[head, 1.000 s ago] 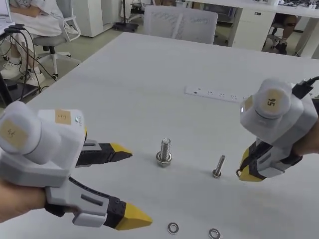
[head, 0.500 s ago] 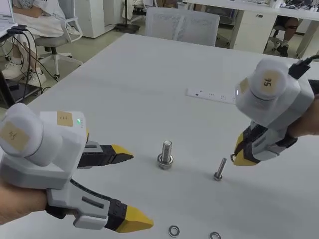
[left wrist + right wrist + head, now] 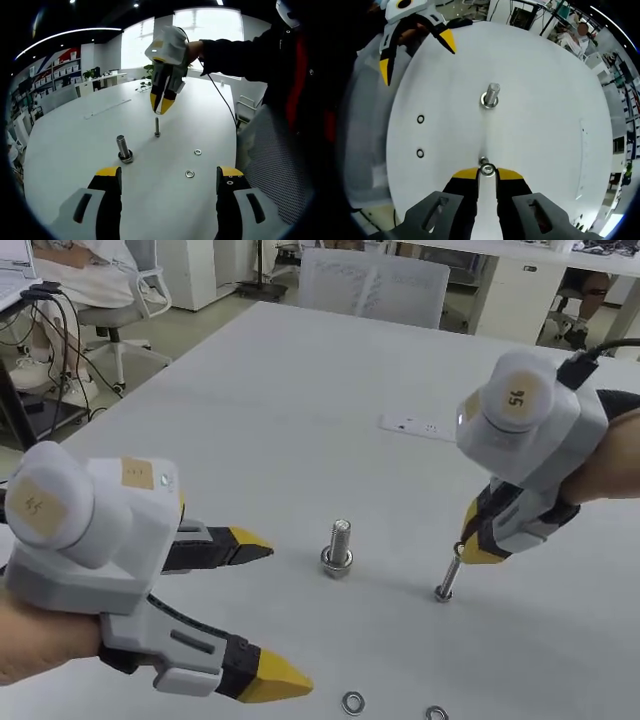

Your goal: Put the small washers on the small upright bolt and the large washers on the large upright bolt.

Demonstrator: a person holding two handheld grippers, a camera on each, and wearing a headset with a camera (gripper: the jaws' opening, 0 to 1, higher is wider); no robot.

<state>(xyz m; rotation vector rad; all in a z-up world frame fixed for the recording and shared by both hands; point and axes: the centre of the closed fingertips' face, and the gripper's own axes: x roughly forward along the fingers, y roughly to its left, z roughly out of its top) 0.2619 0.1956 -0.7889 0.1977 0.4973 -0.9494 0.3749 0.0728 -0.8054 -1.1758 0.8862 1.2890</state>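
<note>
The right hand-held gripper has its yellow-tipped jaws drawn narrow on a small washer, which is pinched flat between the tips. In the right gripper view the washer sits just above the top of the small upright bolt. Whether the ring touches the bolt's tip cannot be told. In the head view this hand-held gripper points steeply down over that bolt at the right of the white counter, with a sleeved hand around its body. The large upright bolt stands to the left of the small one, apart from it, with a wider ring or flange at its base resting on the counter. The left hand-held gripper is held low at the near left, its jaws spread wide and gripping nothing, with the tips aimed toward the bolts but well short of them. One loose washer lies flat on the counter at the near edge of the head view, nearer than the large bolt. A second loose washer lies flat to its right, nearer than the small bolt, and the two are apart from each other. In the left gripper view both washers lie between the spread jaws and the bolts. A white power strip lies on the far right part of the counter, well beyond the bolts.
</note>
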